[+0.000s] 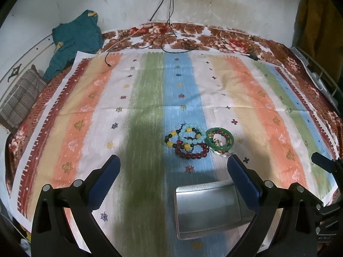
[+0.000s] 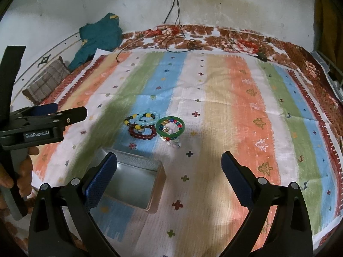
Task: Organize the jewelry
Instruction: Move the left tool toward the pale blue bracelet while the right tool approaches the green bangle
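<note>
Beaded bracelets (image 1: pixel 188 141) heaped mid-frame beside green bangle (image 1: pixel 219 139), silver tin box (image 1: pixel 208 207) empty; both my tongs (image 1: pixel 173 167) (image 2: pixel 169 167) spread; tangled strands may drag out together.

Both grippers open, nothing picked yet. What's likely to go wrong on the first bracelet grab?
1. The light blue bracelet, dark red bracelet and yellow-and-dark bead bracelet overlap in one pile, so a pinch may well drag a neighbour along.
2. The green bangle rings smaller beaded pieces; lifting it could scatter them.
3. The metal tin sits on soft striped cloth, partly behind the left gripper; a nudge from the right gripper could shift it.
</note>
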